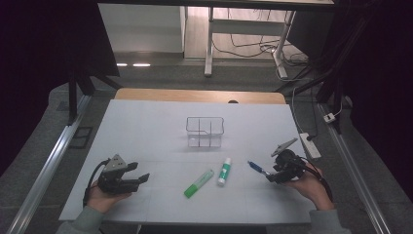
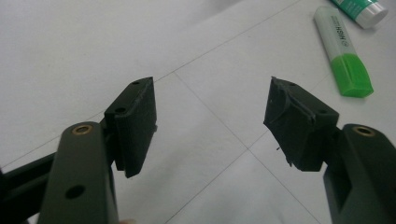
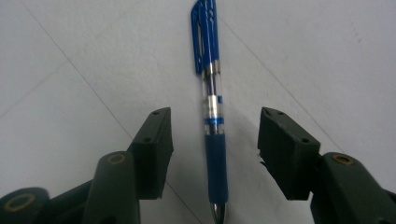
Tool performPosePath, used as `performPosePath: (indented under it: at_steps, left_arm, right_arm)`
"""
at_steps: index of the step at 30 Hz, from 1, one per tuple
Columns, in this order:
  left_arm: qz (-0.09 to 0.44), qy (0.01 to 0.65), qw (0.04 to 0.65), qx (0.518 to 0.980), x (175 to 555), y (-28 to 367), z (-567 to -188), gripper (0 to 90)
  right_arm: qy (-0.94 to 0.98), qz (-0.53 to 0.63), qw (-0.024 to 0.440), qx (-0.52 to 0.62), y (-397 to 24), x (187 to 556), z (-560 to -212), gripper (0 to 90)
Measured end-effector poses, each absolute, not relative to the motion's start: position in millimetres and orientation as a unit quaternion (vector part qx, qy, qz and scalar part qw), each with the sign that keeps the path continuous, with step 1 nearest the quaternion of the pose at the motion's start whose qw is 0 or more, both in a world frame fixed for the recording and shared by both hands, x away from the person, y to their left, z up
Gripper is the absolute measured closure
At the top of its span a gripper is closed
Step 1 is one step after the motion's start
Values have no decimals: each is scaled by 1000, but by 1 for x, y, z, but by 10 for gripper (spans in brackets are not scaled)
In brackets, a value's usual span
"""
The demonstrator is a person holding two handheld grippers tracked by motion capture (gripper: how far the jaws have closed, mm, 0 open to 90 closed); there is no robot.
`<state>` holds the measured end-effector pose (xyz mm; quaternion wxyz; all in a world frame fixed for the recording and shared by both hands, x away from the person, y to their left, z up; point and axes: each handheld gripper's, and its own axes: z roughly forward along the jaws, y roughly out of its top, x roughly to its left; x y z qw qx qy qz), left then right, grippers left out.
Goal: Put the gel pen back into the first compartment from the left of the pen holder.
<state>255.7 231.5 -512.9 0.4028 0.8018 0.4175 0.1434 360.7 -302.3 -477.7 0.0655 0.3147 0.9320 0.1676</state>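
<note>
Blue pen point(image 3: 211, 116) (clear barrel, rubber grip) — untouched between the right hand-held gripper's point(image 3: 215, 151) parted jaws

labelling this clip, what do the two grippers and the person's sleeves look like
Both the left gripper and the right gripper are black, each topped by a grey three-cornered plate and trailing a black cable. Their jaws are dark blocky pads on arms with brass-coloured rivets. The sleeves are grey-green.

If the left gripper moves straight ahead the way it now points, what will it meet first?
Probably the green highlighter, which lies ahead and slightly to one side of the open left gripper; bare white table lies between them. The glue stick is farther.
</note>
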Motion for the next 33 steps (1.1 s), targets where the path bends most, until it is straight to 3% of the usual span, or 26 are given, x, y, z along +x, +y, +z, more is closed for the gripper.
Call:
performPosePath:
  at_steps: [11,19,33]
  left_arm:
    - [144,417,399,804,257,231,-514,332]
    - [145,416,397,805,257,231,-514,332]
    - [152,412,396,806,256,230,-513,332]
  right_arm:
    - [938,139,45,316,-308,361,-488,590]
    - [942,123,56,307,-304,359,-487,779]
    - [937,158,63,307,-306,357,-478,793]
